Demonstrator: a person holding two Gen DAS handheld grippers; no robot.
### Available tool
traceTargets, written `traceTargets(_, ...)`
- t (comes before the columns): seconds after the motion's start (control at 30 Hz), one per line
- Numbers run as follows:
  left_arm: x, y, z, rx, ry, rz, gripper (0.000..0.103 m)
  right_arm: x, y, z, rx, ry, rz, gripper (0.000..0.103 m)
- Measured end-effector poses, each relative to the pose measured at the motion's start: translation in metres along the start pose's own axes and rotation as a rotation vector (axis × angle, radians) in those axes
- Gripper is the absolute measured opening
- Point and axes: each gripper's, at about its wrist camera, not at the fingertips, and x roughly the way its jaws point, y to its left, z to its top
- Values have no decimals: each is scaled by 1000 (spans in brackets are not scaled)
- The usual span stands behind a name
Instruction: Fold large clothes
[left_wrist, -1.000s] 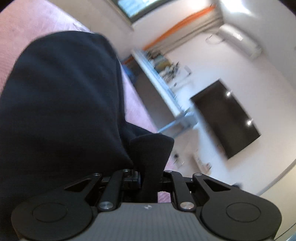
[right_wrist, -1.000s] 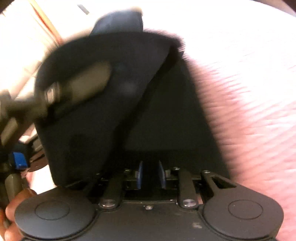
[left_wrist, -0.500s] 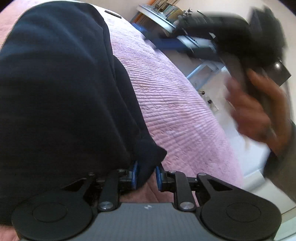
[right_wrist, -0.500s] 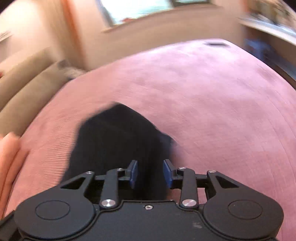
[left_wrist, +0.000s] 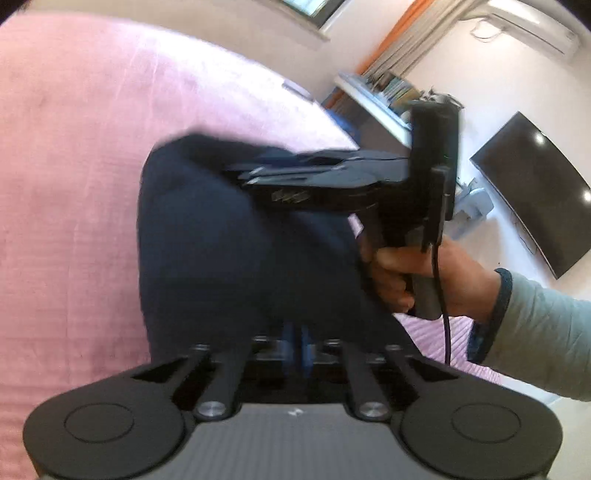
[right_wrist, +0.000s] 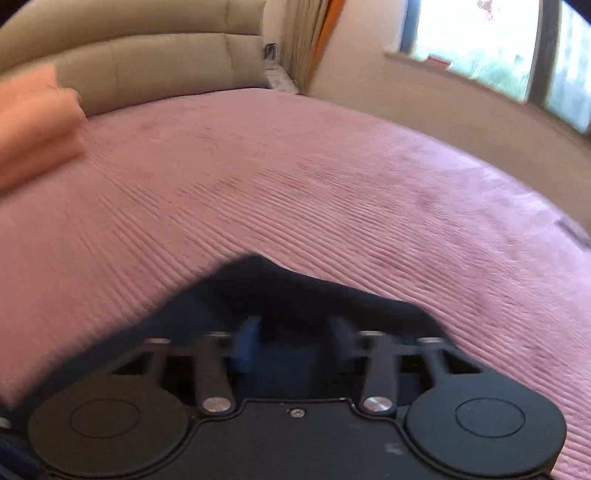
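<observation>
From the left wrist camera, the dark navy garment (left_wrist: 229, 251) lies bunched into a compact heap on the pink bedspread (left_wrist: 70, 206), with no sleeve or leg spread out flat. The left claw (left_wrist: 295, 341) has its blue pads nearly together right at the near edge of the cloth, and it appears to be pinching that edge, though the fabric between the pads is hard to make out. Over the far side of the heap reaches the right claw (left_wrist: 258, 175), held by the person's right hand (left_wrist: 417, 280); its fingers lie on or just above the top of the garment (motion blur hides the tips). A television (left_wrist: 535, 188) hangs on the wall behind.

From the right wrist camera, the right claw (right_wrist: 291, 343) stands with its jaws well apart, nothing held between them, and the garment (right_wrist: 295, 291) lies directly under and ahead of the blue pads (right_wrist: 245, 341). Beyond it the bedspread (right_wrist: 332, 184) runs to a beige headboard (right_wrist: 147, 62), with a folded peach cloth (right_wrist: 33, 122) at the left.

As a judgement, the folding looks well advanced: the garment is already gathered into a small bundle, yet its outline is lumpy, so what seems left is a last fold or a tidying and flattening of the pile.
</observation>
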Motion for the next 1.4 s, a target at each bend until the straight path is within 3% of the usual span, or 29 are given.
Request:
traceTargets(0.07, -17, 14, -4, -37, 2, -28, 3, -4, -24, -7, 122, 16, 42, 81)
traceTargets(0.23, -29, 13, -33, -29, 124, -13, 3, -32, -52, 3, 264, 43, 0, 77)
traceTargets(0.33, -35, 10, -28, -7, 137, 10, 5, -77, -41, 7, 251, 65, -53, 72)
traceTargets(0.47, -43, -9, -1, 11, -1, -9, 17, -107, -9, 4, 293, 58, -5, 72)
traceTargets(0.53, -42, -10, 20, 8, -92, 27, 20, -103, 5, -1, 296, 64, -5, 70)
traceTargets(0.57, -34, -6, 33, 7, -130, 70, 21, -97, 11, -6, 293, 81, -7, 67)
traceTargets(0.6, -24, -2, 42, 3, -137, 121, 22, -88, 16, -11, 288, 104, -31, 54)
traceTargets(0.7, 16, 12, 49, 12, -60, 198, 19, -79, 21, -31, 310, 126, -66, 48)
traceTargets(0.77, 23, 9, 43, 76, -60, 232, 19, -85, 19, -43, 337, 138, -45, 46)
traceTargets(0.87, 17, 1, 28, 133, -61, 265, 19, -97, 16, -58, 355, 185, -20, 46)
traceTargets(1.0, -9, -13, 24, 108, -52, 276, 19, -109, 21, -94, 352, 338, -20, 45)
traceTargets(1.07, -26, -26, 24, 103, -37, 249, 30, -123, 20, -99, 365, 372, -34, 45)
traceTargets(1.1, -37, -31, 23, 100, -39, 231, 43, -131, 20, -95, 370, 368, -40, 46)
traceTargets(1.13, -42, -35, 22, 102, -45, 221, 50, -140, 22, -88, 366, 341, -44, 46)
traceTargets(1.2, -49, -45, 18, 129, -53, 214, 53, -153, 31, -71, 351, 258, -26, 46)
traceTargets(1.3, -31, -40, 1, 136, 34, 223, 50, -143, 46, -60, 355, 223, 46, 45)
traceTargets(1.4, -34, -41, -17, 208, 42, 270, 42, -119, 61, -91, 289, 334, 20, 26)
